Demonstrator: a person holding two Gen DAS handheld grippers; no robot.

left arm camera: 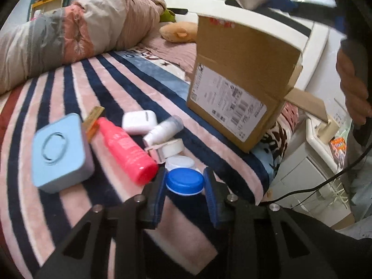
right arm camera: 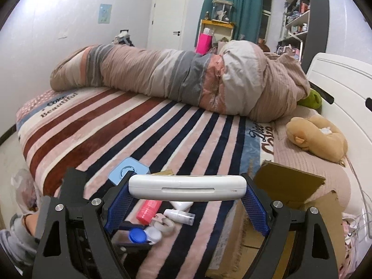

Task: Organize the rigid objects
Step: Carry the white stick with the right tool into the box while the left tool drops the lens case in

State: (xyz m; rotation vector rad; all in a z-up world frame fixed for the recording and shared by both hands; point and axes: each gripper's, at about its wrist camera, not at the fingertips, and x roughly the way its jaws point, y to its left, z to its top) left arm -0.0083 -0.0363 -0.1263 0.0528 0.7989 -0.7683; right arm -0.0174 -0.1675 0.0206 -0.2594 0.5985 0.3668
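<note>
Several toiletries [left arm camera: 130, 151], striped blanket [right arm camera: 144, 125], bedroom

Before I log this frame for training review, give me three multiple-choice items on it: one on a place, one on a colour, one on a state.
1. Where does the cardboard box stand?
A. on the striped blanket
B. on the floor
C. on a shelf

2. What colour is the cap of the jar between the left gripper fingers?
A. red
B. blue
C. green

3. What is the right gripper doing?
A. hanging open and empty
B. clamped on the pink bottle
C. holding a long white case

Answers: 1 A, its base sits on the blanket; 2 B, the lid is blue; 3 C, both pads press the case's ends.
</note>
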